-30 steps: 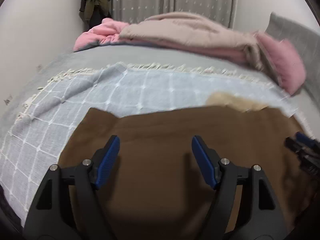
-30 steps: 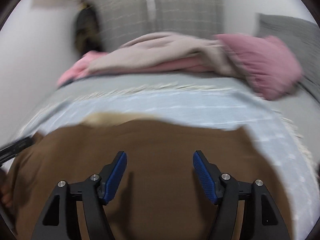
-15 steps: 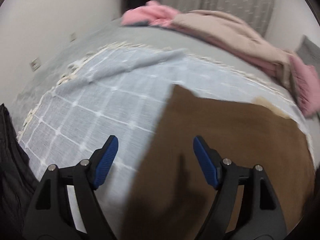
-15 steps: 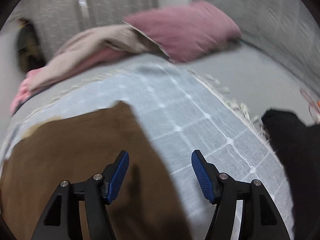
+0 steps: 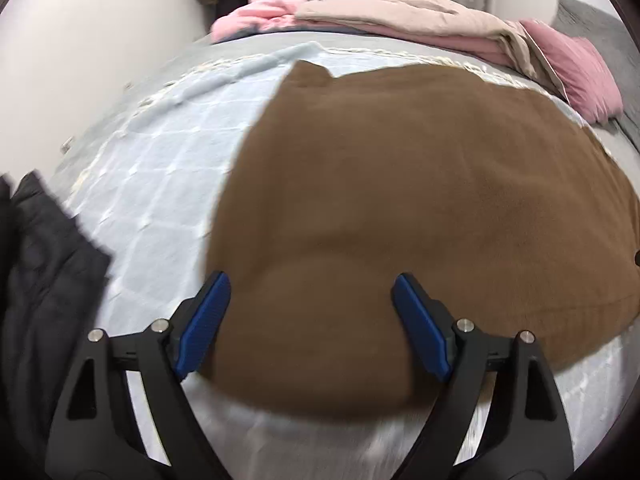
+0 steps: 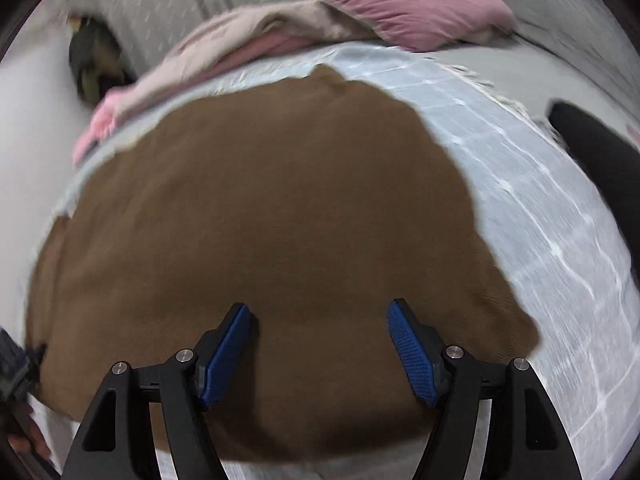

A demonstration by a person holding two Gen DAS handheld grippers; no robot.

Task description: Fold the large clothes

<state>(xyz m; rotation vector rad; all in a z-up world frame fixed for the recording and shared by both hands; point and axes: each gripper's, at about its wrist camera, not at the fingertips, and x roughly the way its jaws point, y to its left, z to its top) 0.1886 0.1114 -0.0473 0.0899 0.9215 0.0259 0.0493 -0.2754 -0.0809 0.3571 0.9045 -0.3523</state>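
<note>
Both the left claw (image 5: 310,320) and the right claw (image 6: 318,350) gape wide and empty over the blurred brown garment (image 5: 420,184), its near edge hidden behind them.

Left tool (image 5: 310,322) points forward, its blue-padded fingers (image 5: 202,324) spread wide, gripping nothing. Right tool (image 6: 320,354) likewise gapes, empty.
</note>
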